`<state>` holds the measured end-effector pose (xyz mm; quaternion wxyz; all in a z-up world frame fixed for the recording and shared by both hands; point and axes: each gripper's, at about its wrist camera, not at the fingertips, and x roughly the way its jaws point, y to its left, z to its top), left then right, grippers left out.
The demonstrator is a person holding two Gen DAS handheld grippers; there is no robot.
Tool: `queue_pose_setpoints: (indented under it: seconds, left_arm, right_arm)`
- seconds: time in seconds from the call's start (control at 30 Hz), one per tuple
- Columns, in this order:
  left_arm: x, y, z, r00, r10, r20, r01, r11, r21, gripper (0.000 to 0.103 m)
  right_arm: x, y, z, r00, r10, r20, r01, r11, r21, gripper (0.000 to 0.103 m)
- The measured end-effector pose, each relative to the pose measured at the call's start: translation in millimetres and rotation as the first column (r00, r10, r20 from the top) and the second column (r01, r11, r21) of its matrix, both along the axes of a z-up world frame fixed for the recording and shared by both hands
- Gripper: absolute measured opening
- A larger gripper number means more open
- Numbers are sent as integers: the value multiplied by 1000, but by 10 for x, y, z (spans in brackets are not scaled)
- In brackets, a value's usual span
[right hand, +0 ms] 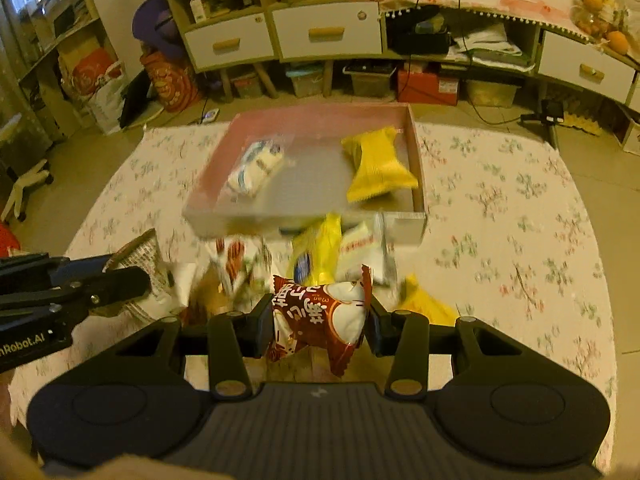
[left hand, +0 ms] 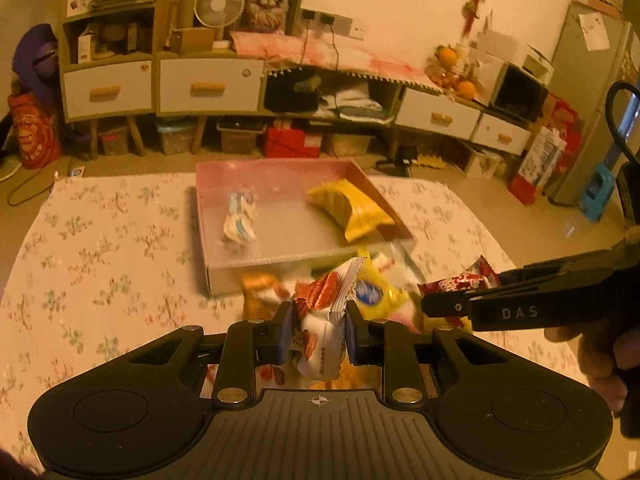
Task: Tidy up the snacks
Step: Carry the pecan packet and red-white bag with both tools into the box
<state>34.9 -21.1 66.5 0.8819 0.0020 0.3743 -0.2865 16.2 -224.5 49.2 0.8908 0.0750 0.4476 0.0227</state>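
My left gripper [left hand: 318,334] is shut on a white snack packet with red-brown pictures [left hand: 320,320], held just above the pile. My right gripper [right hand: 320,320] is shut on a red-and-white snack packet [right hand: 320,316]; in the left wrist view it comes in from the right [left hand: 444,304] with that packet [left hand: 464,280]. An open shallow box [left hand: 280,264] [right hand: 304,222] lies beyond, holding a white-and-blue packet [left hand: 239,216] [right hand: 256,166] and a yellow packet [left hand: 352,206] [right hand: 378,164]. Loose snacks [right hand: 320,254] lie in front of the box, among them a yellow packet with a blue badge [left hand: 374,292].
A floral cloth [left hand: 100,248] [right hand: 520,220] covers the surface under the box and snacks. Behind stands a low cabinet with drawers [left hand: 208,84] and storage bins below. A hand [left hand: 600,344] holds the right gripper's handle. The left gripper shows at the left edge [right hand: 120,280].
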Motion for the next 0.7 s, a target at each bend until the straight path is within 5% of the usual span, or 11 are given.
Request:
queue_pose_setpoints:
  seconds: [0.37, 0.7]
  left_arm:
    - [556, -310, 154, 998, 25, 52, -27, 999, 33, 23]
    - [1233, -588, -86, 996, 94, -8, -93, 994, 61, 24]
  right_arm:
    - [549, -146, 32, 999, -10, 43, 8, 999, 45, 41]
    - [978, -263, -197, 1000, -12, 28, 10, 997, 73, 42]
